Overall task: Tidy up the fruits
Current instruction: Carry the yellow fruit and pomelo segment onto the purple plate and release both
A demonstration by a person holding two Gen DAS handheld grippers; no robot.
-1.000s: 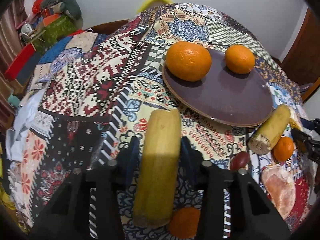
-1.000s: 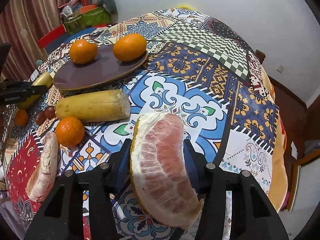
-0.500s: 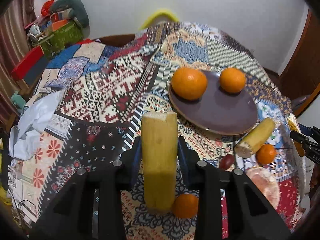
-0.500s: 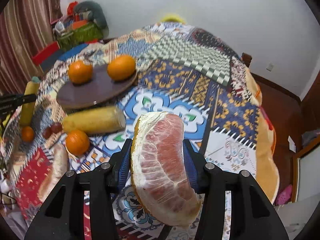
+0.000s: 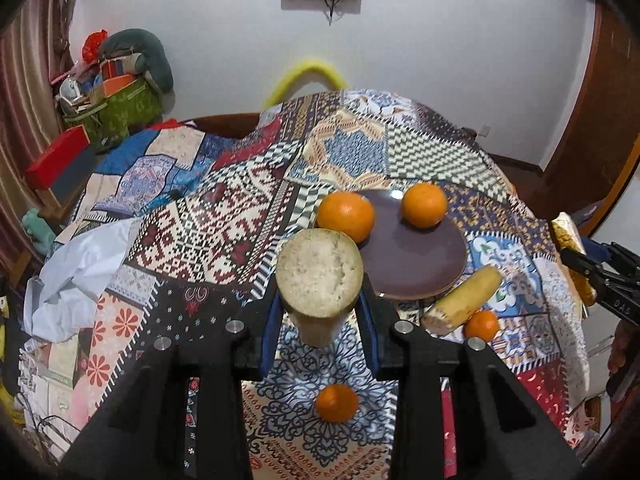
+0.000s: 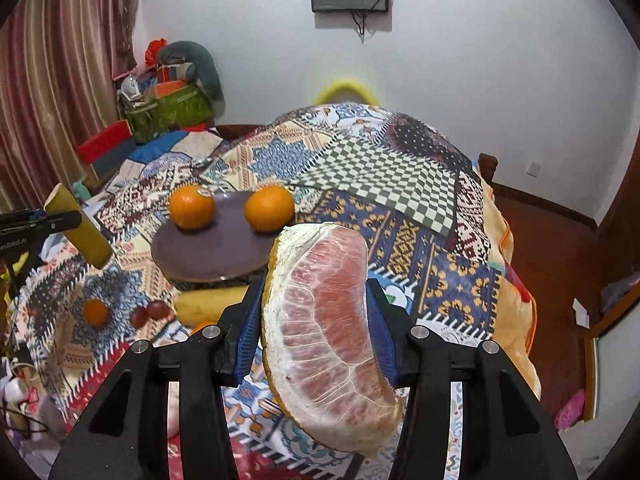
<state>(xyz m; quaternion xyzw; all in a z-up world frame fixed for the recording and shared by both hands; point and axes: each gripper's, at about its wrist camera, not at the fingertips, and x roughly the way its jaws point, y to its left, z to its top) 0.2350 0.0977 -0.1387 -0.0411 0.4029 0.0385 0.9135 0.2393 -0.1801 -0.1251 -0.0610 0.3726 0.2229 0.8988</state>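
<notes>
My left gripper (image 5: pixel 318 316) is shut on a yellow cut stalk piece (image 5: pixel 319 276), held high above the table with its pale cut end facing the camera. It also shows in the right wrist view (image 6: pixel 78 226). My right gripper (image 6: pixel 314 332) is shut on a peeled pink pomelo wedge (image 6: pixel 326 332), raised above the table. A dark purple plate (image 5: pixel 416 264) holds two oranges (image 5: pixel 346 216) (image 5: pixel 424 205). A second stalk piece (image 5: pixel 462 306) lies by the plate's near rim.
Small oranges (image 5: pixel 337 402) (image 5: pixel 482 325) lie on the patchwork cloth (image 5: pixel 200 236). Two dark red fruits (image 6: pixel 150 313) lie beside the second stalk. White paper (image 5: pixel 76 272) lies at the left edge. Cluttered boxes (image 5: pixel 108 108) stand at the back left.
Both grippers have risen well above the table with their fruit. The stalk piece has tipped so its cut end faces the left camera. The table looks smaller and farther.
</notes>
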